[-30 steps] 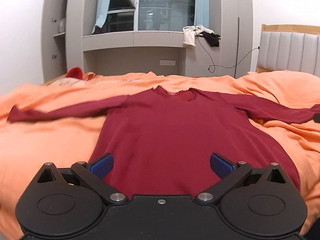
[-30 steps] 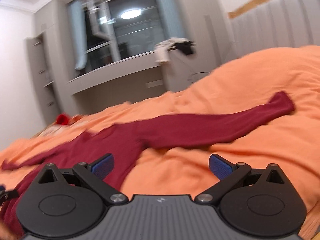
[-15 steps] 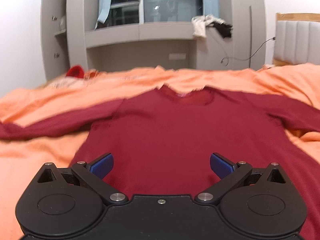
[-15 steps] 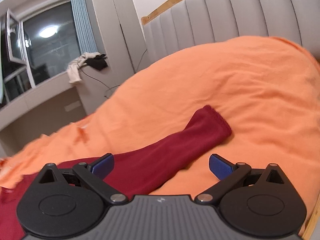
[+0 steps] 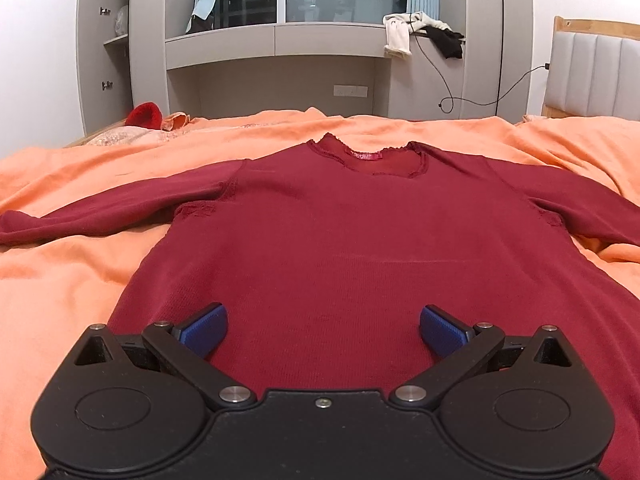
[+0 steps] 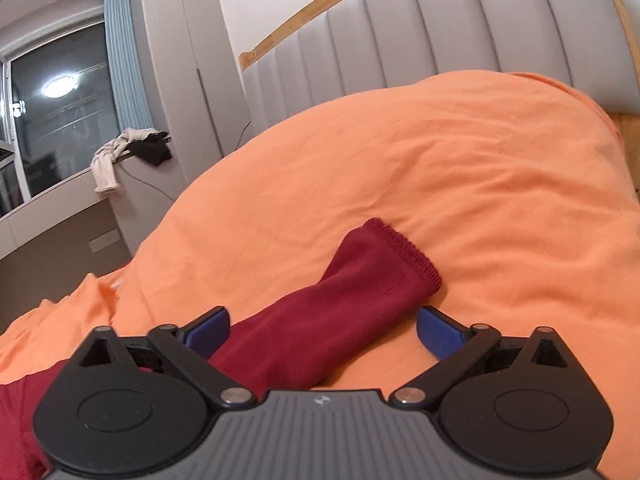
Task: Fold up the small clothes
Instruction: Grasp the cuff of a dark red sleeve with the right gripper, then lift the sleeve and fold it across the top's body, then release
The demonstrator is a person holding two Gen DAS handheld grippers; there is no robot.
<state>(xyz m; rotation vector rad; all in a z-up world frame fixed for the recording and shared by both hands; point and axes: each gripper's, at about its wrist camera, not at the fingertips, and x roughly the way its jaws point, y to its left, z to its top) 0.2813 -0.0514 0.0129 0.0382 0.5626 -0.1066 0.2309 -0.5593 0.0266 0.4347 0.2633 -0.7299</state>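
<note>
A dark red long-sleeved top (image 5: 352,240) lies flat on the orange bedcover (image 5: 72,280), neckline away from me, sleeves spread to both sides. My left gripper (image 5: 323,330) hovers open over the lower middle of the top, nothing between its blue pads (image 5: 202,330). In the right wrist view the top's right sleeve (image 6: 340,308) runs between the blue pads (image 6: 438,334) of my right gripper (image 6: 322,330), cuff pointing toward the headboard. The right jaws are closing, and the pads stand clear of the sleeve on both sides.
A grey padded headboard (image 6: 440,48) with a wood frame stands behind the raised bedcover. Grey cabinets and a window ledge (image 5: 276,40) with draped clothes (image 5: 420,32) lie beyond the bed. A red item (image 5: 144,116) sits at the far left bed edge.
The left gripper has come closer over the top's body. The right gripper has swung right along the sleeve to its cuff end, and its pads have drawn slightly inward.
</note>
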